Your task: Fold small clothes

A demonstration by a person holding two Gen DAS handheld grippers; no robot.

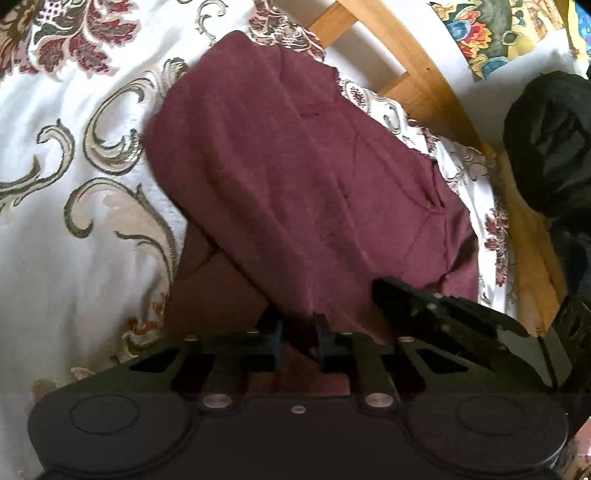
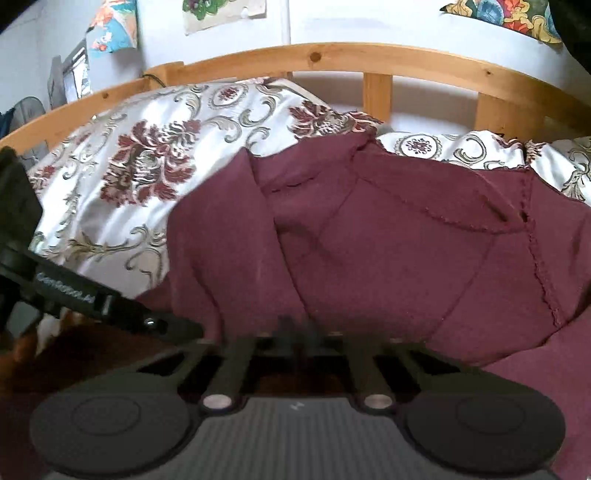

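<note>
Two claws (both clamped), maroon garment (image 1: 295, 177)

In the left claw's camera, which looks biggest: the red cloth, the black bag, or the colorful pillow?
Largest to smallest, as they look:
1. red cloth, fills the middle
2. black bag, cut by the right edge
3. colorful pillow, cut by the top edge
The last two are partly out of view, so their order is unsure.

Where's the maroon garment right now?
The maroon garment lies on the patterned bedspread near the wooden bed rail, its near edge at the left hand-held gripper and right hand-held gripper.
</note>
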